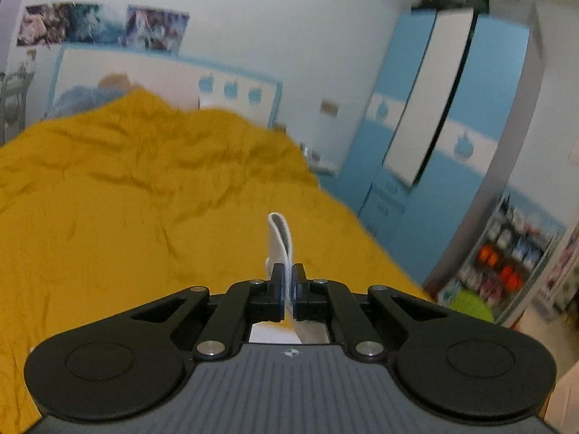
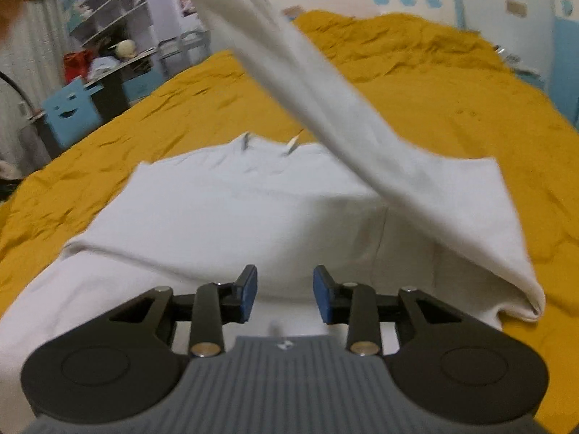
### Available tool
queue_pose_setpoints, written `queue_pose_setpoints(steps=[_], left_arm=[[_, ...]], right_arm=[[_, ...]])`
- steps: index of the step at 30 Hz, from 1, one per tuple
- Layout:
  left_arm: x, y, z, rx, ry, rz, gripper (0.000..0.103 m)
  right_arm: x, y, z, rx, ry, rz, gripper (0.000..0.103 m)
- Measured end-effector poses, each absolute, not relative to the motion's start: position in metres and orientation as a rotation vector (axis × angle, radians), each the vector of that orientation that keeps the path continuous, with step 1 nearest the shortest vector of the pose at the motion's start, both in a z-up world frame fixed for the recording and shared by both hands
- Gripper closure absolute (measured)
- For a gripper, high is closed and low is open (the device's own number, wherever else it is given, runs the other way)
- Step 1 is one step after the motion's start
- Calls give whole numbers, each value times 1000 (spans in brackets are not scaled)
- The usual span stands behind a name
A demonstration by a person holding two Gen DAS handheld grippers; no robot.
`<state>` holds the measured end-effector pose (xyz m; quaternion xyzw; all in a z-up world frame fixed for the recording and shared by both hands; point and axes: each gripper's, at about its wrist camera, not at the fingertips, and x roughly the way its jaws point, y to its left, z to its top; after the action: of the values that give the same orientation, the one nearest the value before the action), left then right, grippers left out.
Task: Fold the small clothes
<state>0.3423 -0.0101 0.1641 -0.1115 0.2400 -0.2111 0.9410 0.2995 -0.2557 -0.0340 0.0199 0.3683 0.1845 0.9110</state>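
A white garment (image 2: 224,213) lies spread on the mustard-yellow bedcover (image 2: 452,108), its drawstrings at the far edge. One long white part (image 2: 307,76) is lifted and stretches up toward the top left of the right wrist view. My left gripper (image 1: 288,285) is shut on a white strip of the garment (image 1: 280,242), held above the bed. My right gripper (image 2: 285,294) is open and empty, just above the near part of the garment.
The bed (image 1: 126,188) fills most of the left wrist view, with a white and blue headboard (image 1: 163,79) behind. A blue wardrobe (image 1: 452,137) stands on the right. Shelves and a desk (image 2: 108,54) stand left of the bed.
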Motion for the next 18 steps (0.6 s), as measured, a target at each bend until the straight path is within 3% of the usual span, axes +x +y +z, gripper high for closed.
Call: queue_pose_setpoints(steps=[7,18], left_arm=[[337,83,144,-292,527,-241,100],[345,163,-45,-340,931,17,100]], right_arm=[[328,-288,-48,76,792,152,73],[310,-312,-74,104,878,113,73]])
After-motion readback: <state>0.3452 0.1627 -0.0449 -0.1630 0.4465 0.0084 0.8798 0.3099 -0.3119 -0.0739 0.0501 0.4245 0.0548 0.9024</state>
